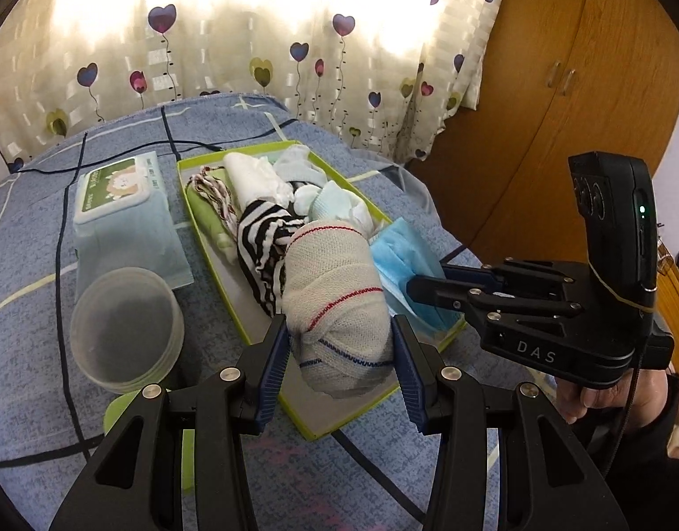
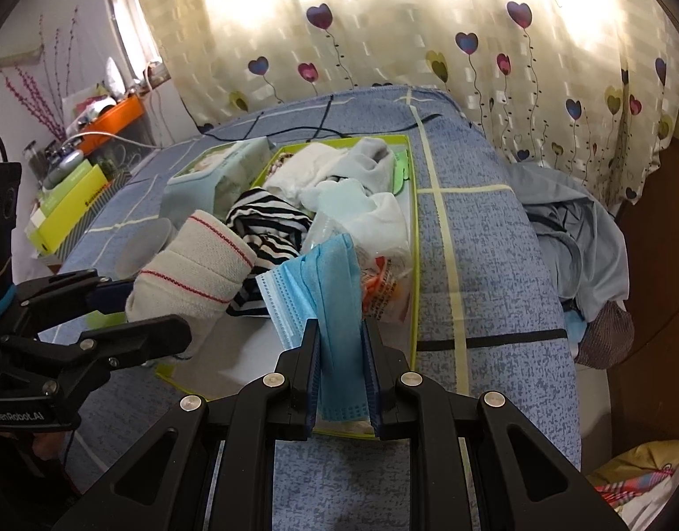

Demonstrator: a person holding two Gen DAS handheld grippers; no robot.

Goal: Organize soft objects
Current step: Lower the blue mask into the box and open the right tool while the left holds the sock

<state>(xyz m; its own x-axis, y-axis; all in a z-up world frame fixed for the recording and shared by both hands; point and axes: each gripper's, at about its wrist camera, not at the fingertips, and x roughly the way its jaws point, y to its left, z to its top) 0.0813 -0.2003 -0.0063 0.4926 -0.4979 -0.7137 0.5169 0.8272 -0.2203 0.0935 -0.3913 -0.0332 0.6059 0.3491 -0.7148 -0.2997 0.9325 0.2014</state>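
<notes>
Blue patterned bedspread [image 1: 25, 239] across most of both views, heart-print curtain [image 1: 251, 35] at far edge, wooden wardrobe [image 1: 560, 101] far right in left-wrist view.

Green-rimmed tray [image 1: 186, 177] lying mid-bed, long axis running near-to-far, crammed w/ soft stuff: black/white striped cloth [image 1: 264, 239] at centre, white and pale-blue socks/cloths [image 1: 259, 177] toward far end, crinkly plastic packet [image 2: 383, 274] at right side in right-wrist view.

Left of tray: wet-wipes pack [image 1: 122, 217], then clear round plastic tub [image 1: 127, 327] nearer, just beside it.

Left gripper [image 1: 341, 345] angled downward over near end of tray, fingers spread wide and clamped on either side of a fat rolled bandage [image 1: 335, 301], beige w/ red and blue stitch lines. Blue pads against roll's sides; roll sticking out past fingertips toward tray's middle, far end over striped cloth. Whether roll's underside touches tray: can't tell, prob. just above it.

Right gripper [image 2: 341, 340] also pitched down, at tray's near-right corner, fingers nearly closed, pinching a folded blue face mask [image 2: 321, 278]. Mask standing up from between pads, pleated edge fanning left, lower edge hanging out below pads. In left-wrist view mask sits just right of bandage, touching or nearly so.

Bare hand [image 1: 613, 394] wrapped round right gripper's handle, dark sleeve behind, at right edge of left-wrist view.
</notes>
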